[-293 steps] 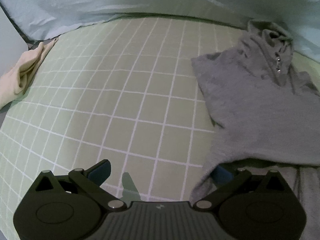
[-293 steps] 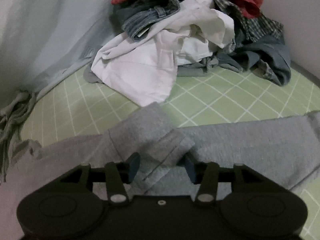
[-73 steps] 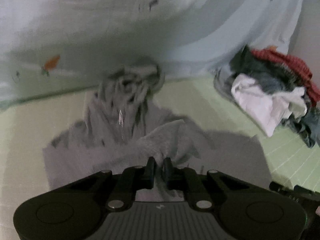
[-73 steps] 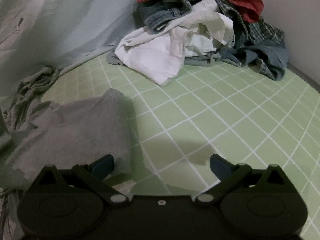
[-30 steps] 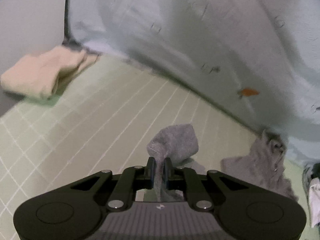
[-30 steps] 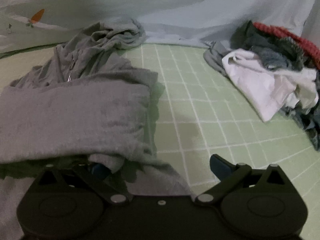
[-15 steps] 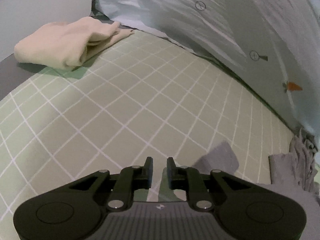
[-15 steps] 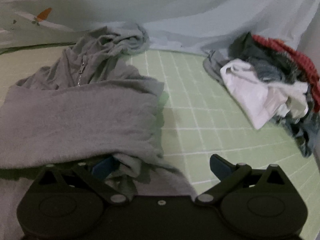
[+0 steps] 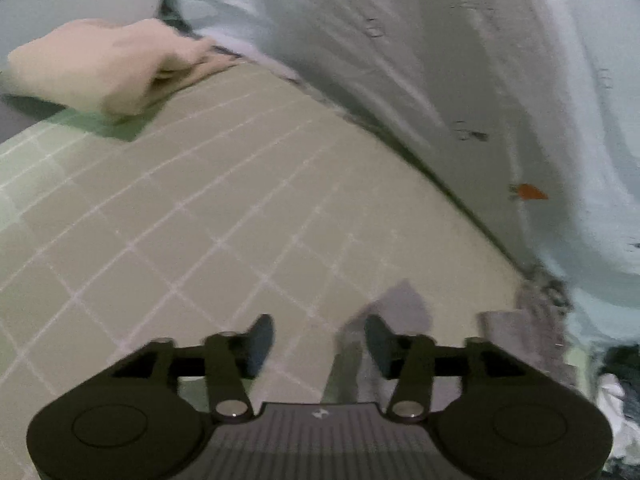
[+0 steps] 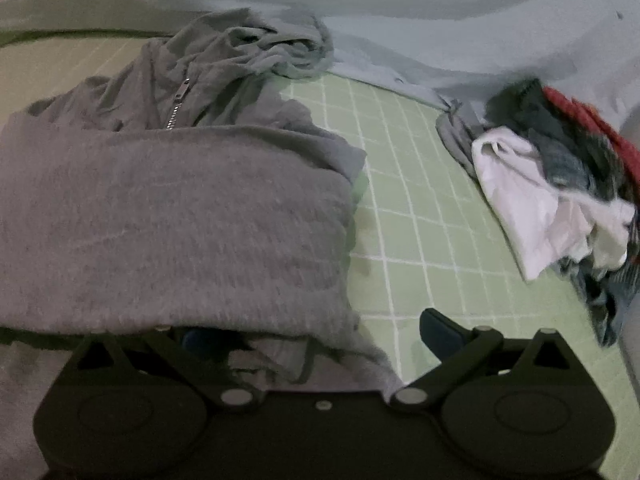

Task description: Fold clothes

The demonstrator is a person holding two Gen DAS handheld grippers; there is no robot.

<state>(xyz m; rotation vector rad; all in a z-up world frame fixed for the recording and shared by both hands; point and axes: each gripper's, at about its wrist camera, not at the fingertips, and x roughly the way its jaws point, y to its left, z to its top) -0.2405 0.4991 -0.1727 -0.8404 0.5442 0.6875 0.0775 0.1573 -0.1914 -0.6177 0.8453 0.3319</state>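
Note:
The grey zip hoodie (image 10: 172,220) lies on the green checked mat (image 10: 404,240) with a sleeve folded across its body and its hood (image 10: 272,48) bunched at the back. My right gripper (image 10: 316,334) stands wide open at the hoodie's near right edge. Its left finger is tucked under the folded cloth and its right finger (image 10: 438,330) is over bare mat. In the left wrist view my left gripper (image 9: 320,336) hangs low over the mat with its jaws opening. The grey sleeve cuff (image 9: 400,308) lies loose beside the right finger, and no pad presses on it.
A folded beige cloth (image 9: 100,68) lies at the mat's far left corner. A pale blue sheet with a carrot print (image 9: 480,80) drapes along the back. A pile of unfolded clothes (image 10: 540,184), white, dark and red, sits at the right.
My left gripper let go of the grey sleeve cuff and its jaws spread apart. The cuff now rests on the mat. The right gripper slid closer along the hoodie's edge.

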